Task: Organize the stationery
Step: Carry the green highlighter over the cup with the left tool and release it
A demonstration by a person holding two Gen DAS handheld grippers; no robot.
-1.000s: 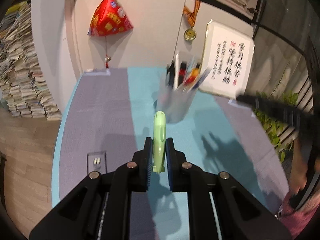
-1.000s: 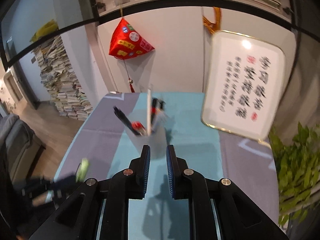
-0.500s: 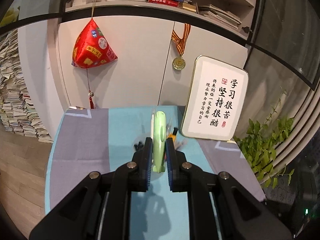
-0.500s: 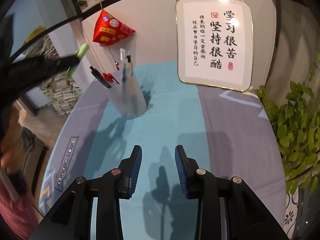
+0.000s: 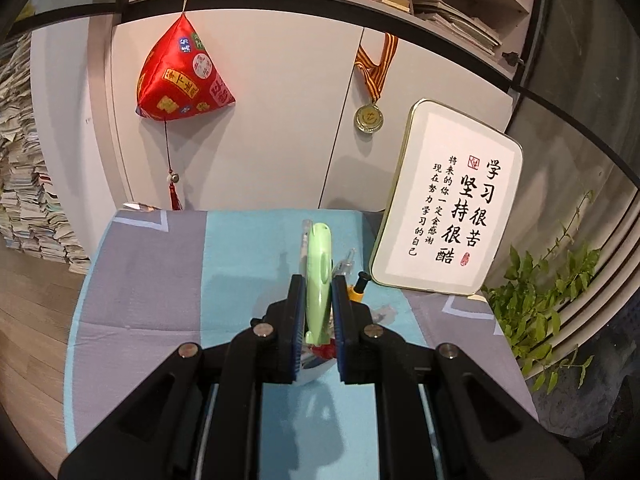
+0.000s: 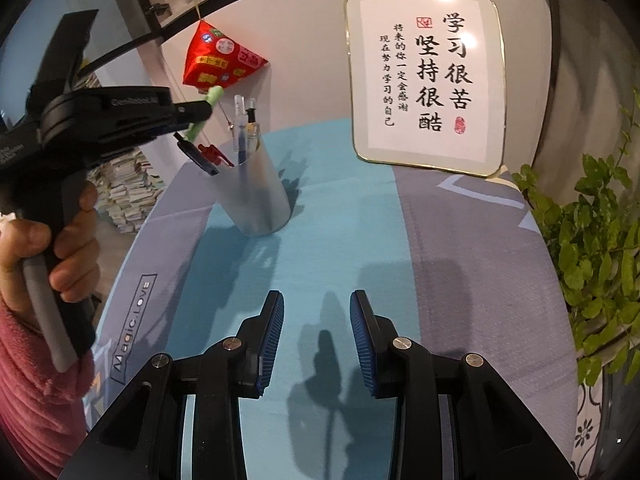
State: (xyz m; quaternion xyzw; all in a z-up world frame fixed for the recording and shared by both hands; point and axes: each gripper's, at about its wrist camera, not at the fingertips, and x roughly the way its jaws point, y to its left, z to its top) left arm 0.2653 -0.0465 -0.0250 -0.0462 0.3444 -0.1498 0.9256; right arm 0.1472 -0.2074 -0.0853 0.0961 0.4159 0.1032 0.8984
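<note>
Right wrist view: at the left edge your left hand (image 6: 60, 240), pink sleeve below it, grips the handle of the left claw (image 6: 202, 114), which reaches in over the cup (image 6: 256, 196). That claw is clenched on a green pen (image 6: 210, 104); the pen hangs above the cup's left rim, apart from the pens (image 6: 244, 128) that already stand inside. The cup sits on the blue stripe of the counter (image 6: 340, 220), toward the far left. Right of the cup the blue stripe lies bare up to the framed plaque (image 6: 426, 76), which leans at the back. Your right claw (image 6: 316, 332) hovers low over the near blue stripe, released, jaws parted with nothing between them. Past the counter's right edge a leafy plant (image 6: 592, 240) crowds in.

In the left wrist view, stacks of paper (image 5: 24, 200) rise from the wood floor left of the counter (image 5: 140, 280). A red pouch (image 5: 180, 76) hangs on the white cabinet behind, a medal (image 5: 369, 117) to its right, then the plaque (image 5: 448, 216) and the plant (image 5: 540, 304). The green pen (image 5: 319, 276) stands upright between the left claw's (image 5: 316, 284) pads, and the cup (image 5: 316, 372) shows just below them.
</note>
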